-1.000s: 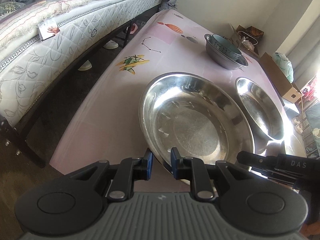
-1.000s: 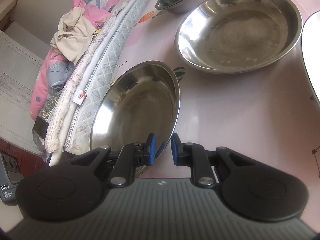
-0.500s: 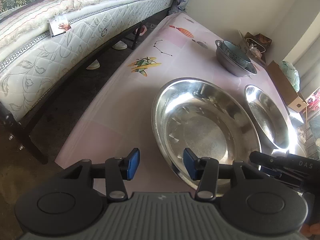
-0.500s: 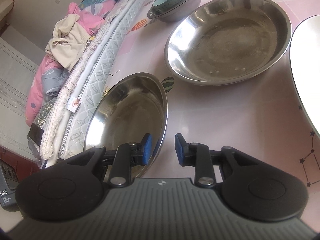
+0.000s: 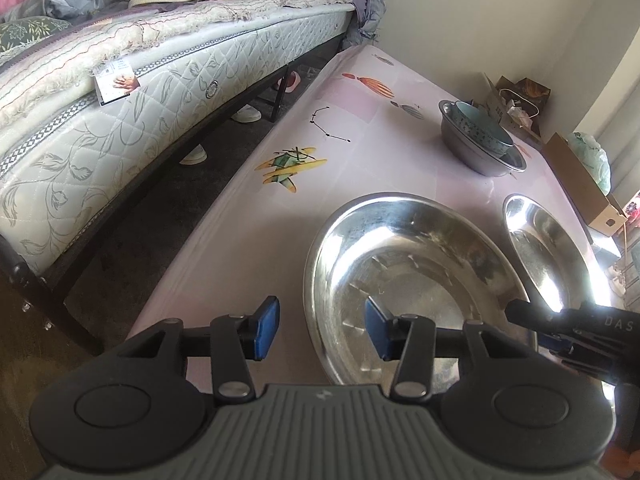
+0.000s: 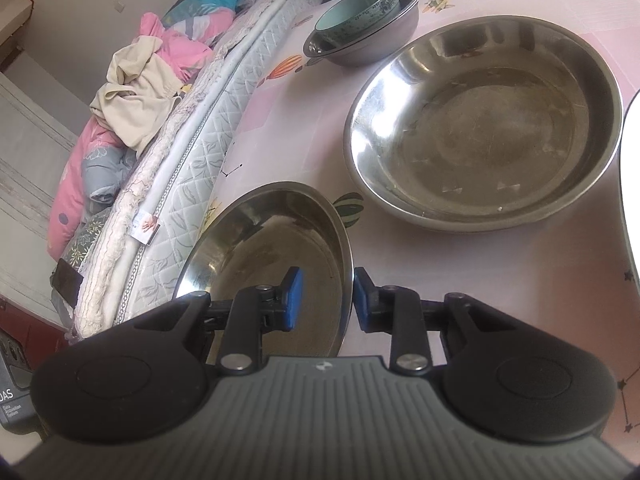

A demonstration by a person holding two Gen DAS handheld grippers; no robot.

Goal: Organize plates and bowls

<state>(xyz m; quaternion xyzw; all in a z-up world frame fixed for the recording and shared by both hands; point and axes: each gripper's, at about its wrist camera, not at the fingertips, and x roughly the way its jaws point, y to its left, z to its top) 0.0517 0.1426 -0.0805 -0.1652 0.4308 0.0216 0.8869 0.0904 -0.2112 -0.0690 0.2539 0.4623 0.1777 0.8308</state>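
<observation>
A wide steel basin lies on the pink table; its near rim passes between my open left gripper. A second steel basin lies to its right. Farther back a teal ceramic bowl sits inside a small steel bowl. In the right wrist view my right gripper is open, its jaws either side of the near basin's rim. The other basin lies beyond, with the teal bowl nested in the small steel bowl.
A bed with a quilted mattress runs along the table's left side, with dark floor and shoes between. Piled bedding lies on it. A cardboard box stands past the table's far right edge. A white plate edge shows at right.
Both grippers have opened from a narrow gap around the near basin's rim. The left gripper has pulled back and tilted up; the basin now rests on the table.
</observation>
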